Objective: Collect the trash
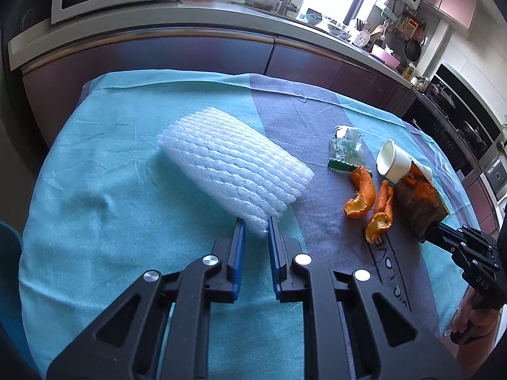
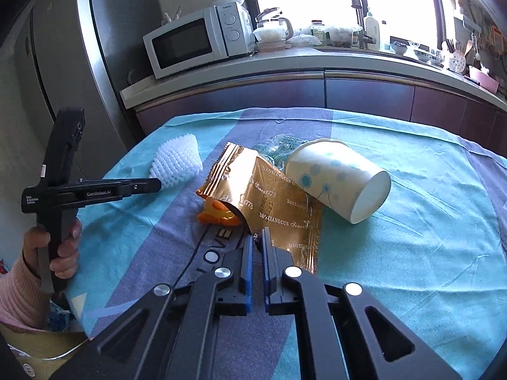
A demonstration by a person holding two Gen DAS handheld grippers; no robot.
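A white foam fruit net [image 1: 234, 171] lies on the teal and grey tablecloth [image 1: 104, 164]. My left gripper [image 1: 256, 225] is shut on the net's near corner. A gold snack wrapper [image 2: 269, 202] lies at the middle of the cloth, with orange peel [image 2: 218, 215] under its left edge. My right gripper [image 2: 257, 237] is shut on the wrapper's near edge. A white paper cup [image 2: 339, 180] lies on its side against the wrapper. In the left wrist view the orange peel pieces [image 1: 369, 202], the cup [image 1: 396, 161] and the wrapper [image 1: 418, 202] sit at the right.
A crumpled clear wrapper with green print [image 1: 345, 148] lies behind the peels. A kitchen counter [image 2: 285, 63] with a microwave [image 2: 193, 41] runs behind the table. A woven basket rim [image 2: 41, 348] shows at the lower left, below the table edge.
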